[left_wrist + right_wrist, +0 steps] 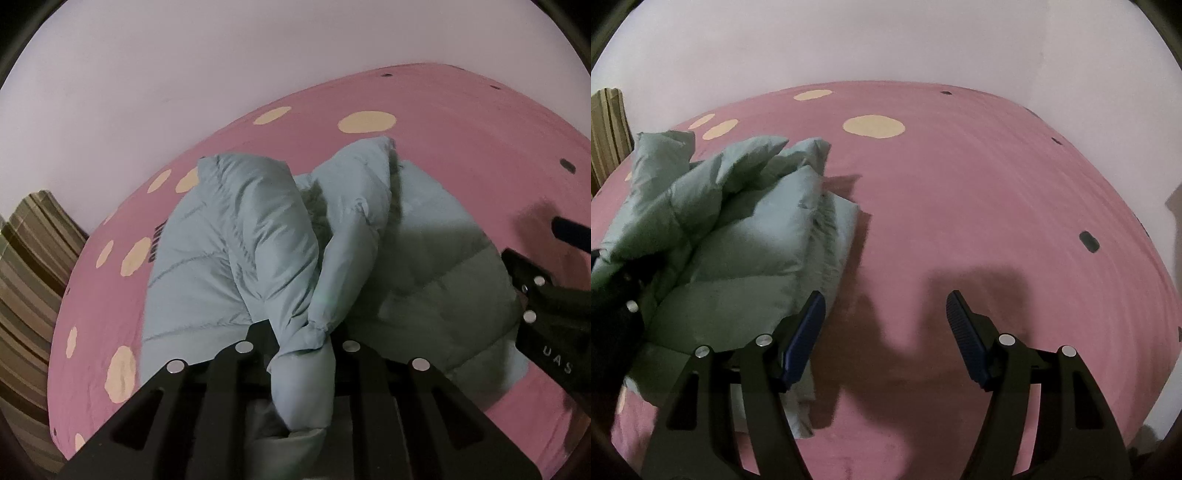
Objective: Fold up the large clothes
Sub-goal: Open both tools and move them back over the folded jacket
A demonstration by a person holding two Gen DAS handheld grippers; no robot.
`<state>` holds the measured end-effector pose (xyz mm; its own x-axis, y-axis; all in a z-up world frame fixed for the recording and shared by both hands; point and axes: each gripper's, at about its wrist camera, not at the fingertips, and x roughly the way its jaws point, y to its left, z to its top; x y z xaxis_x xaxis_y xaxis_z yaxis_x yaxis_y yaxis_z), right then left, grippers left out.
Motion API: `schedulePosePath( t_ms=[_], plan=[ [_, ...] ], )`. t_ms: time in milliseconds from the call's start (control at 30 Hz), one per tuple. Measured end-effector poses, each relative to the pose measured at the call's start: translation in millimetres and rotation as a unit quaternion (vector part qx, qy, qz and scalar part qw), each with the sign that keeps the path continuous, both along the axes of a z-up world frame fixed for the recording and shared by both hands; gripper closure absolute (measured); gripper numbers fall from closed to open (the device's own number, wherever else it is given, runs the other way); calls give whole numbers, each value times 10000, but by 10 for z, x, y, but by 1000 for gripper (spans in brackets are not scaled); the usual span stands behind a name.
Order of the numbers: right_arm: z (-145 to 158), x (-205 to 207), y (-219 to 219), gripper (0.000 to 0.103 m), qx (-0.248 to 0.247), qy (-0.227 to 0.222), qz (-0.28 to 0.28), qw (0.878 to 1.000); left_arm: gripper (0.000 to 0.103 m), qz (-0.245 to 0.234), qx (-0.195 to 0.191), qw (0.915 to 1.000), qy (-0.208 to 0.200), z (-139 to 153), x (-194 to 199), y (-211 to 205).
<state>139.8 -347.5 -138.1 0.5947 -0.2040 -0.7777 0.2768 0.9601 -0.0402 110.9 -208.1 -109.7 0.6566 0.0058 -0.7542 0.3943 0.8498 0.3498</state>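
Note:
A pale blue-green puffer jacket [229,258] lies partly folded on a pink bed sheet with cream dots [461,122]. My left gripper [301,350] is shut on a sleeve [332,266] of the jacket, which runs up from between the jaws. In the right wrist view the jacket [738,251] is a bunched pile at the left. My right gripper [886,317] is open and empty above the bare sheet [979,184], its left finger [809,325] next to the jacket's right edge. The right gripper also shows at the right edge of the left wrist view [546,295].
A white wall [184,55] runs behind the bed. A striped curtain or cloth [29,277] hangs at the left beyond the bed's edge. Small dark marks [1089,242] dot the sheet at the right.

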Motion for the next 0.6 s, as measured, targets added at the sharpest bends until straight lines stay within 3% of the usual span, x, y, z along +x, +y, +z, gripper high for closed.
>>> schedulePosePath(
  t_ms=[67, 133, 233, 400, 600],
  plan=[
    [-1, -62, -39, 35, 1, 12, -45, 10000, 77, -61, -92, 9999, -4, 25, -48, -15],
    [6, -102, -64, 35, 1, 15, -92, 10000, 58, -173, -340, 9993, 20, 102, -143, -37],
    [36, -146, -102, 35, -19, -9, -157, 9999, 48, -253, -593, 9979, -8, 211, -264, -42],
    [103, -196, -105, 35, -56, -32, -192, 9998, 44, -446, -1150, 9924, 28, 457, -479, 6],
    [267, -236, -5, 35, -94, -143, -99, 9998, 44, -408, -1568, 9860, -395, 862, -722, 333]
  ],
)
